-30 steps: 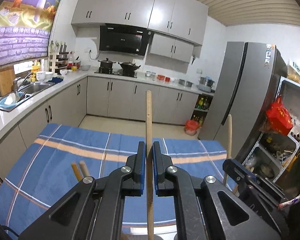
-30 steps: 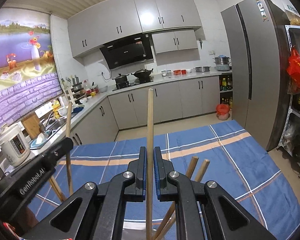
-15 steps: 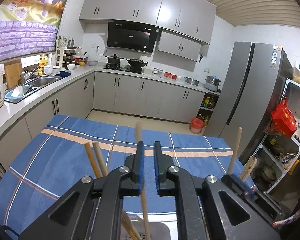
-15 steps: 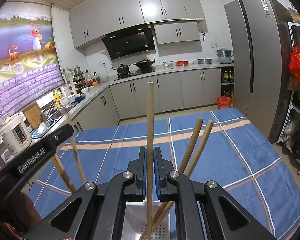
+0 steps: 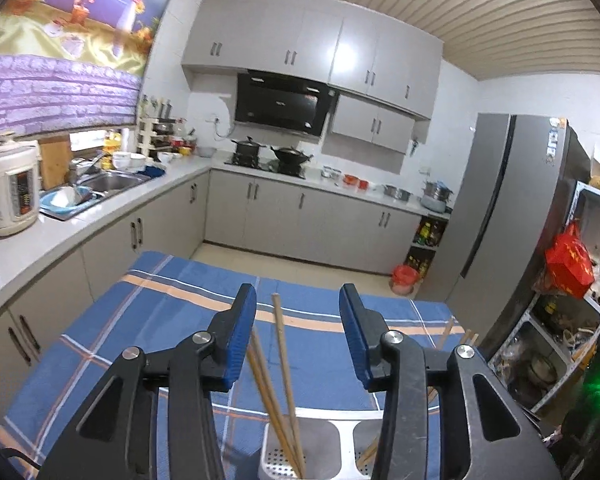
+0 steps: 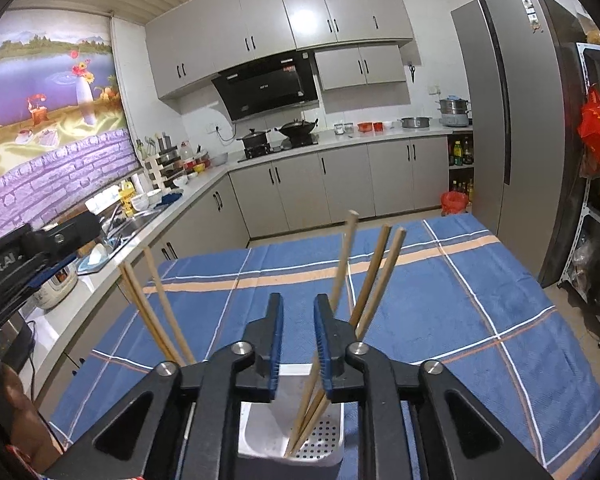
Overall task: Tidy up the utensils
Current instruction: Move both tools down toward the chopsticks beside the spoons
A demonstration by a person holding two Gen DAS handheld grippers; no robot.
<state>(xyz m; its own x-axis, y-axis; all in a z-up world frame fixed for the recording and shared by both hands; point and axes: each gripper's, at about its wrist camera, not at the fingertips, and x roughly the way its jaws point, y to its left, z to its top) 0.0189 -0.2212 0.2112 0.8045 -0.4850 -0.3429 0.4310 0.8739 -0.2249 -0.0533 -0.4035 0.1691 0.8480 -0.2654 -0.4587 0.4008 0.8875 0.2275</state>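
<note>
**Chopsticks look pretty much sorted, both tongs are empty**

Judging by how things sit, this one's close to done. The left tongs (image 5: 298, 332) are spread wide apart with nothing between them, and the right tongs (image 6: 299, 336) are parted a bit less, also gripping nothing. Three chopsticks (image 5: 278, 384) lean in the left compartment of the white perforated holder (image 5: 278, 466), right below the left tongs at about 6 o'clock. In the right wrist view another three chopsticks (image 6: 374, 276) stand tilted toward 1 o'clock in the neighbouring compartment, and the first bunch pokes up at around 9 o'clock.

What's left? I can't spot any loose utensil on the desk (image 6: 440, 300), so my guess is there's little or nothing more to pick up, though the near edge is hidden behind the tongs.

The desk has a blue plaid cloth with an orange stripe. Room is a kitchen: grey cabinets, black range hood, pots on the stove at 12 o'clock, tall grey fridge (image 6: 520, 128) at 2 o'clock, sink and rice cooker (image 5: 8, 188) at 9 o'clock.
</note>
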